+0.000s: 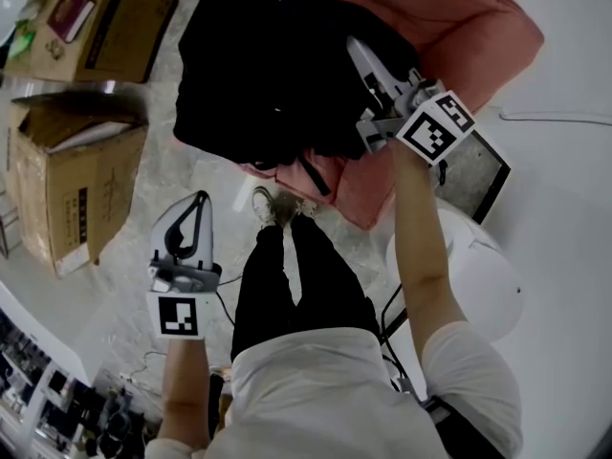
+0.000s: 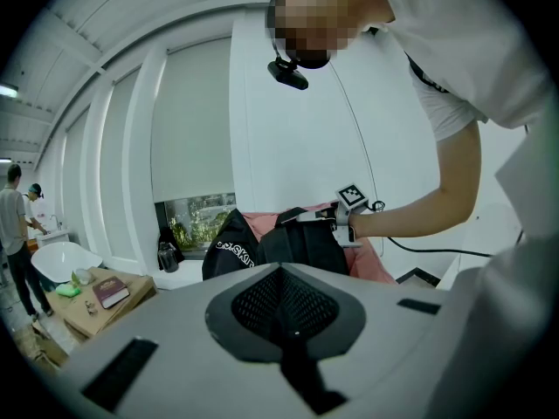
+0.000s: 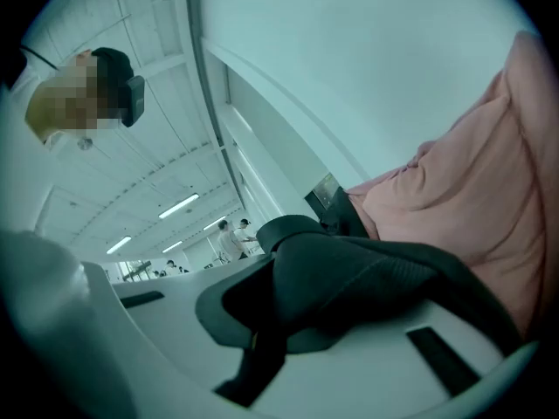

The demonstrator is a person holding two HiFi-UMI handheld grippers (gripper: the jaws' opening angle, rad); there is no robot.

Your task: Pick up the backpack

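A black backpack (image 1: pixel 258 65) lies on a pink beanbag seat (image 1: pixel 449 27) ahead of me. My right gripper (image 1: pixel 359 54) reaches over the backpack's right side, shut on a padded black strap (image 3: pixel 367 278) at its top, which fills the space between the jaws in the right gripper view. From the left gripper view the backpack (image 2: pixel 297 244) shows with white lettering, the right gripper (image 2: pixel 307 218) on top of it. My left gripper (image 1: pixel 198 201) hangs low at the left, apart from the backpack, shut with nothing in it.
Two cardboard boxes (image 1: pixel 72 189) (image 1: pixel 96 22) stand at the left, one with a red book on it. A white rounded tub (image 1: pixel 478 275) and a dark-framed panel (image 1: pixel 478 175) sit right of my legs (image 1: pixel 287 275). A cable (image 1: pixel 555 116) runs along the floor.
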